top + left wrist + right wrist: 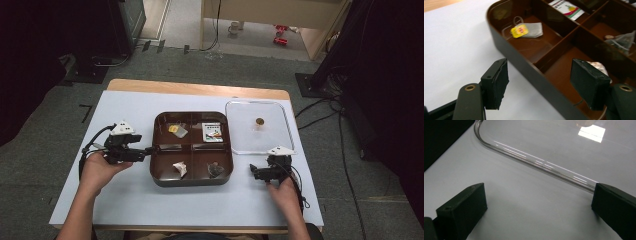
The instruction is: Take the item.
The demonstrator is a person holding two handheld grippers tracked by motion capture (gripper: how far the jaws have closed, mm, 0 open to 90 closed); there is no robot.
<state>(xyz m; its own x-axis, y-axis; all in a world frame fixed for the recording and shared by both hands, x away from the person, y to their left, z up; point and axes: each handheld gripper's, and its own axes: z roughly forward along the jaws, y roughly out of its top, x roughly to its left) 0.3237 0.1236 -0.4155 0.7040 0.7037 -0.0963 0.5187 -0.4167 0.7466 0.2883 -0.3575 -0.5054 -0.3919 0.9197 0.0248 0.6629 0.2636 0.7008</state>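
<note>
A dark brown tray [192, 183] with four compartments lies mid-table. Its far-left compartment holds a tea bag with a yellow tag [527, 30], the far-right a white printed packet [213, 132], the near-left a crumpled white bag [180, 168], and the near-right a dark pyramid bag [621, 41]. My left gripper [151, 149] is open; in the left gripper view its jaws straddle the tray's left wall [524, 65], one outside, one over the near-left compartment. My right gripper [253, 171] is open and empty over the table, just short of the clear lid's rim [536, 162].
The clear lid [258, 145] with a small brown knob [259, 121] lies flat to the right of the tray. A white sheet [130, 200] covers the wooden table. Cables trail from both grippers toward the near edge.
</note>
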